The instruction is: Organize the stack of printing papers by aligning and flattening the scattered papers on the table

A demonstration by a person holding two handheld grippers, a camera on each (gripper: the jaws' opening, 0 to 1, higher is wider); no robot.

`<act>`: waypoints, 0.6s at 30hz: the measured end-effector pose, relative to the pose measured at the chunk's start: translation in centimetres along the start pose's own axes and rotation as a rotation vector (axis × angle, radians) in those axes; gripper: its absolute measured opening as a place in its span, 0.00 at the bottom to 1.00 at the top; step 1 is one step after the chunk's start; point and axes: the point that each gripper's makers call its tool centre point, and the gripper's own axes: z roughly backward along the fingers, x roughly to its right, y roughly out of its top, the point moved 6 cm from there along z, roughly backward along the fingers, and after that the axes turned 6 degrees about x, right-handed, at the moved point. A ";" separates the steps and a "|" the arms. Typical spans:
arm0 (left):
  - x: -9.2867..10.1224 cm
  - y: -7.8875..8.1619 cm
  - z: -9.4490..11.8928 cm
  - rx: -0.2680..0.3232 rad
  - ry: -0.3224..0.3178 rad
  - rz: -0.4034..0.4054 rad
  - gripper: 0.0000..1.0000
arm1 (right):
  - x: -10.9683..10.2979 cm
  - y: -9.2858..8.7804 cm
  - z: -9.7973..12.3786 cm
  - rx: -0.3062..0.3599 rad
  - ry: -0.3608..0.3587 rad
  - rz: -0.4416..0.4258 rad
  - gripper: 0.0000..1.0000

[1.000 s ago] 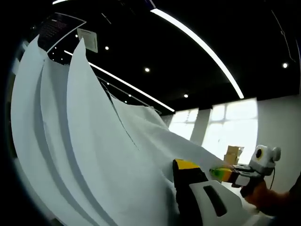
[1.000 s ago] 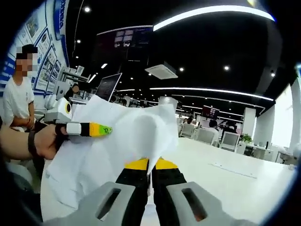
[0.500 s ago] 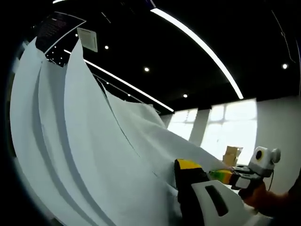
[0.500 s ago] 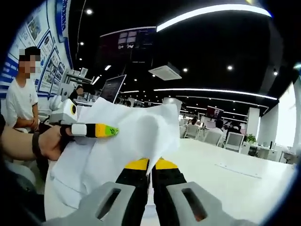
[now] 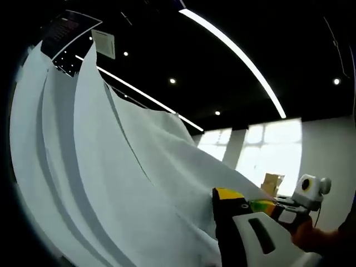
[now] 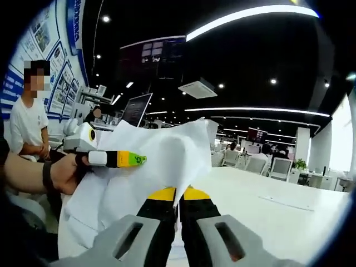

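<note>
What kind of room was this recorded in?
Probably a large open-plan office or lab: rows of desks with monitors in the background, a long white table, a dark ceiling with strip lights and a wall of posters. Both grippers hold up paper sheets.

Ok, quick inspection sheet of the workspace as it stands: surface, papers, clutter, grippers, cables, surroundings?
Surface: white table, one flat sheet lying far right.
Job's things: papers lifted off the table, edges fanned and uneven in the left gripper view.
Clutter: nothing seen.
Grippers: right gripper shut on the papers' edge; left gripper holds their other side, a hand on it.
Cables: nothing seen.
Surroundings: open office, ceiling light strips, a monitor, a person standing left, distant desks.
</note>
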 end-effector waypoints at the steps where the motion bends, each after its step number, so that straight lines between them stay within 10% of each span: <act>1: 0.0 0.0 0.0 0.000 -0.001 0.001 0.36 | -0.2 0.0 0.0 -0.001 0.004 0.000 0.00; 18: 0.0 0.0 -0.1 0.001 -0.010 0.008 0.38 | -2.5 -0.3 -0.5 -0.014 0.068 0.002 0.00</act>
